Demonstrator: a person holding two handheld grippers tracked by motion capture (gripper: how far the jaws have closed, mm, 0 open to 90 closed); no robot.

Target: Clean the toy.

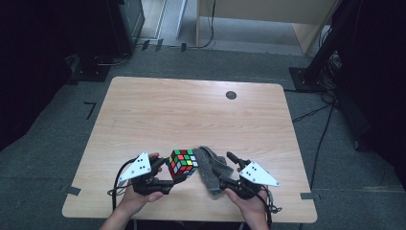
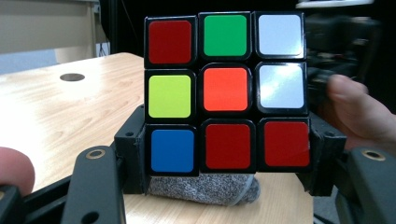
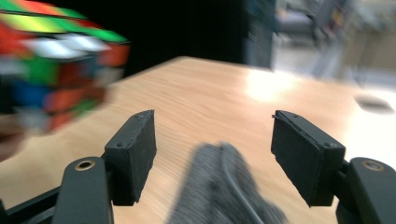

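A light wooden table (image 1: 191, 115) takes up the middle of the high view, with dark floor around it. Near its bottom edge, a person's two hands each hold a gripper. The left gripper (image 1: 167, 175), lower left of centre, is clamped on a scrambled puzzle cube (image 1: 183, 163), held just above the tabletop. A grey cloth (image 1: 209, 168) lies in a rumpled strip just right of the cube, its long axis running from the cube's far corner down toward the right gripper (image 1: 225, 175), which is the nearer one to it.

The left gripper view shows the cube (image 2: 226, 91) squeezed between both pads, with the cloth (image 2: 205, 189) beneath it. The right gripper view shows its pads standing apart, the cloth (image 3: 219, 186) between them, untouched.
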